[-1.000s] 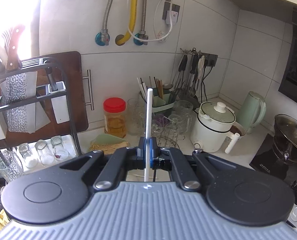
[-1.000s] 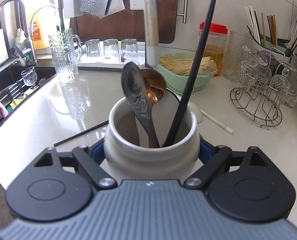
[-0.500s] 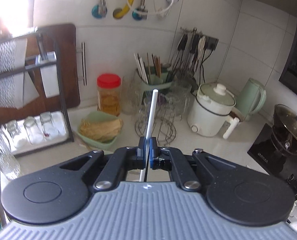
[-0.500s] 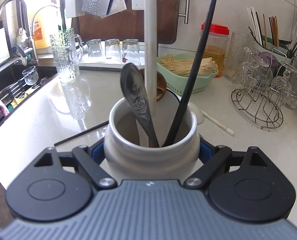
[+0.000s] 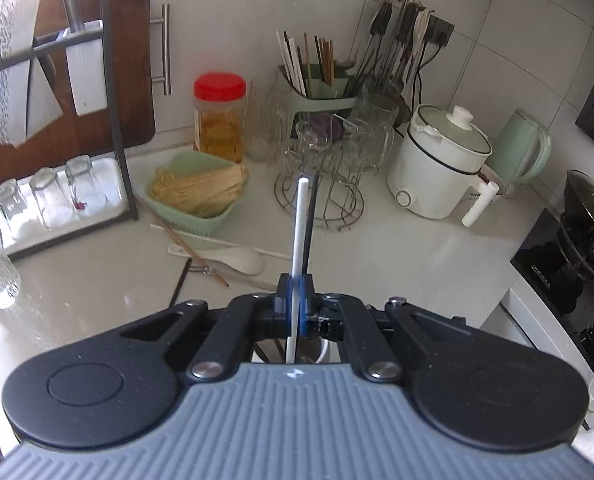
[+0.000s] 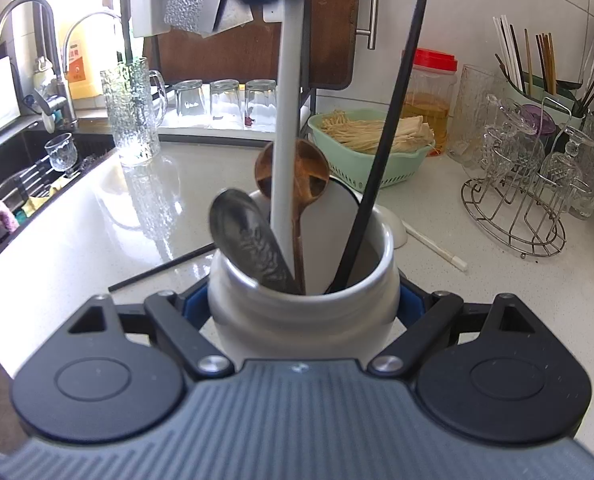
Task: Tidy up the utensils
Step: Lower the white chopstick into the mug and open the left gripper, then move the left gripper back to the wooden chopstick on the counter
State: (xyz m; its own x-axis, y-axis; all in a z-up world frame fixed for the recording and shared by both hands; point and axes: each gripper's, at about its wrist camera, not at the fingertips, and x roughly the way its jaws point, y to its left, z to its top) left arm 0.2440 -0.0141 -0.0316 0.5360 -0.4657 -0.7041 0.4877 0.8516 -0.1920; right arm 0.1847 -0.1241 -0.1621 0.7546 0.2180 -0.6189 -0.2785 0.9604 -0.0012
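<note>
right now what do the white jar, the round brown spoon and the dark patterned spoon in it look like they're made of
White round jar: probably glazed ceramic, given its smooth glossy wall and thick rounded rim. Round brown spoon: wood, with visible grain and a matte warm brown surface. Dark grey patterned spoon: likely metal, from its dull sheen and embossed relief, though dark plastic can't be excluded.

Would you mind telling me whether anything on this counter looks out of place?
Yes: several utensils lie loose on the counter instead of in a holder: a white spoon, a white chopstick, a black chopstick and a wooden chopstick lying across the spoon's handle.
</note>
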